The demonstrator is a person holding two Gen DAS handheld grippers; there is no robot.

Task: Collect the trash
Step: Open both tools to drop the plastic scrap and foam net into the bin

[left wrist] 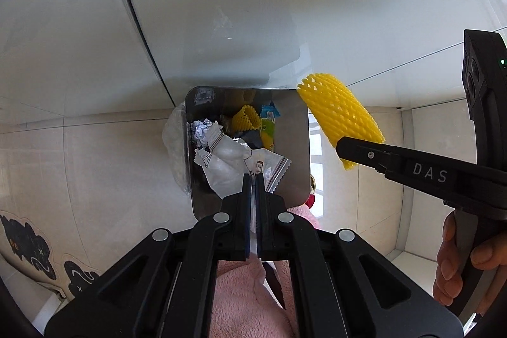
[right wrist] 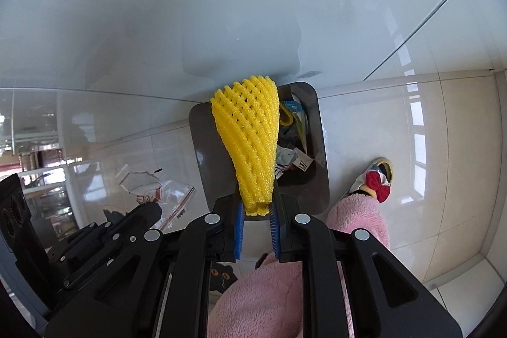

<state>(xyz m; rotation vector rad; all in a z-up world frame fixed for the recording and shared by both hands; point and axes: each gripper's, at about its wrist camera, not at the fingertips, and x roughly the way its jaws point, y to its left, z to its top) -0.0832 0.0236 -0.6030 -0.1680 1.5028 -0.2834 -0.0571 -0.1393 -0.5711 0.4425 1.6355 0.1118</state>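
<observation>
My left gripper [left wrist: 253, 178] is shut on a clear plastic wrapper [left wrist: 233, 162] and holds it over the open metal trash bin [left wrist: 298, 148] on the floor. The bin holds crumpled paper [left wrist: 202, 129], a yellow foam net [left wrist: 245, 119] and colourful wrappers [left wrist: 268, 129]. My right gripper [right wrist: 257, 205] is shut on a yellow foam fruit net [right wrist: 250, 144], held above the bin [right wrist: 202, 154]. In the left wrist view that net [left wrist: 340, 116] hangs right of the bin, pinched by the right gripper [left wrist: 343, 148]. In the right wrist view the left gripper [right wrist: 149, 211] and its wrapper [right wrist: 164, 192] are at the lower left.
A white glass table top [left wrist: 221, 5] lies behind the bin, its edge [right wrist: 95, 91] close above it. The floor is pale tile [right wrist: 396, 148]. The person's pink fleece leg [right wrist: 364, 217] and a slipper with a red bow [right wrist: 377, 182] stand right of the bin.
</observation>
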